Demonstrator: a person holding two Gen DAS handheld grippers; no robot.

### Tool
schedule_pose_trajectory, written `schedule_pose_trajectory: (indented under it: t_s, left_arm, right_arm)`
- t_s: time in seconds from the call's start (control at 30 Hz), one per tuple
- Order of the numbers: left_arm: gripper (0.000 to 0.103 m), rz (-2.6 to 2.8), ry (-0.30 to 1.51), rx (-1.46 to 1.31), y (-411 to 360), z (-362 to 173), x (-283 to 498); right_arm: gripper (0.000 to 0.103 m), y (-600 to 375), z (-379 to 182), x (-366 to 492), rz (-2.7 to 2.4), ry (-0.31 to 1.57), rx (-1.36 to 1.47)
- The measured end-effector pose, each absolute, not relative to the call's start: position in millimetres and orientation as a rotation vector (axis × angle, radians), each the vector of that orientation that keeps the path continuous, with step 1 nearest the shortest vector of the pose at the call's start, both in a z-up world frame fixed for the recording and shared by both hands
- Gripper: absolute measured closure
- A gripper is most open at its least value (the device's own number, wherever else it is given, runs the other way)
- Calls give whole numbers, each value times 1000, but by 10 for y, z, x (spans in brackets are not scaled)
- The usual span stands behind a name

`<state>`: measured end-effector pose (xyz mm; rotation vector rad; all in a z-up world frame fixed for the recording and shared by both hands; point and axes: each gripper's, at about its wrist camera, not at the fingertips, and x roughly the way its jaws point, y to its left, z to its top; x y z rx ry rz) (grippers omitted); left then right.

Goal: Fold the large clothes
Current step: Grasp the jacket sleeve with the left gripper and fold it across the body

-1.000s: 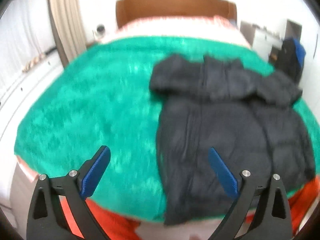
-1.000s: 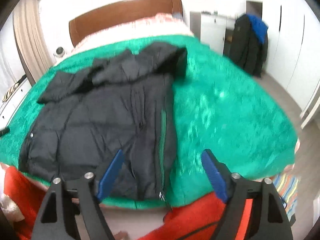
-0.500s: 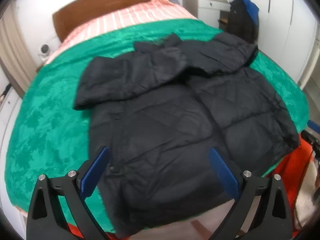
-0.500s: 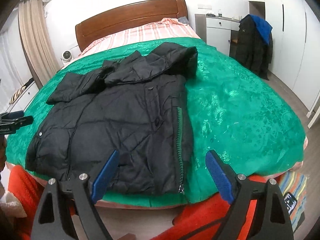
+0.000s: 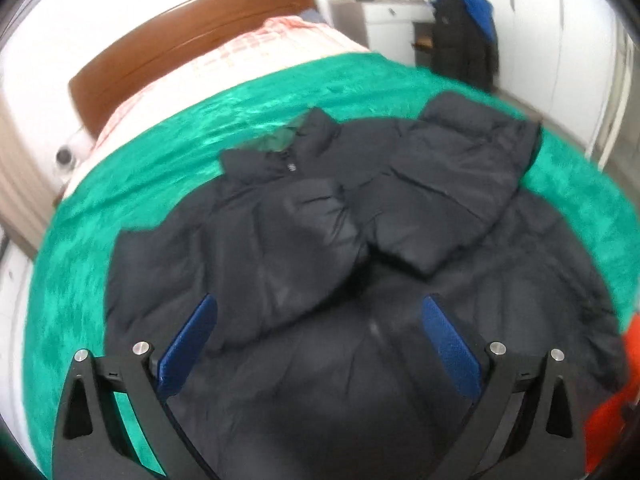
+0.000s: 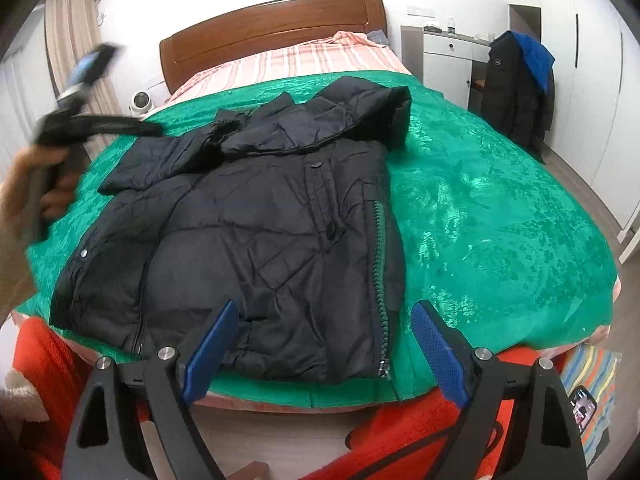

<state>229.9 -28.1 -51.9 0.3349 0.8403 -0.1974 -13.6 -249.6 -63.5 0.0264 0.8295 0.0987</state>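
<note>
Jacket: black puffer jacket [image 6: 256,216] lies flat on the green blanket [image 6: 500,216], on the near left part of the bed, hem toward the foot edge; both sleeves [image 5: 452,184] are folded in across the chest, and the green-lined zipper [image 6: 378,272] runs down its right edge.
Surroundings: wooden headboard [image 6: 272,28] at the far end, striped pink bedding [image 6: 296,60] above the blanket, a small white fan [image 6: 141,102] beside the bed, curtain [image 6: 68,40] at the left.
Right of bed: white cabinet [image 6: 448,60]; a dark coat with a blue garment [image 6: 520,88] hangs just beside it, well apart from the jacket.
Floor: orange fabric [image 6: 404,424] along the foot of the bed, a striped rug [image 6: 592,376], a phone [image 6: 583,403] with a lit screen.
In the way: nothing lies on top of the jacket.
Writing: a small pale logo on the hanging coat, too small to read.
Left gripper [image 5: 316,344]: jaws spread wide, empty, above the jacket's lower half; the right wrist view shows it blurred in a hand [image 6: 44,184].
Right gripper [image 6: 325,354]: jaws spread wide, empty, above the jacket's hem near the zipper end.
</note>
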Motion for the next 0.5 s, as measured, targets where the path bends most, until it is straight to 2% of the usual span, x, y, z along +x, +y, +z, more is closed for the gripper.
schedule_pose_trajectory:
  t_s: [0.17,0.2,0.23,0.27,0.3,0.37,0.5]
  left_arm:
    - [1,-81,810,655,-606,-1160,2785]
    - [15,-71,830,669,-564,-1274,2865]
    - [35,-77,852,655,-499,-1356,2926]
    - [75,-84,879,627,-431,-1387,2964]
    - [88,-69,889,582,-341,-1367,2981]
    - [92,-81,860,437,-90,-1146,2931]
    - [93,-8,767,221,661,-517,2687]
  right_arm:
    - [16,-2452,-598,-173,117,825,19]
    - [16,-2453,-589,-191,115,820,14]
    - [16,-2455,-587,-200,113,819,11]
    - [16,-2458,-593,-212,108,818,7]
    - [16,-2465,-598,-216,106,817,7]
    - [16,-2481,-613,-211,100,818,10]
    - [16,-2489,-599,-179,99,810,7]
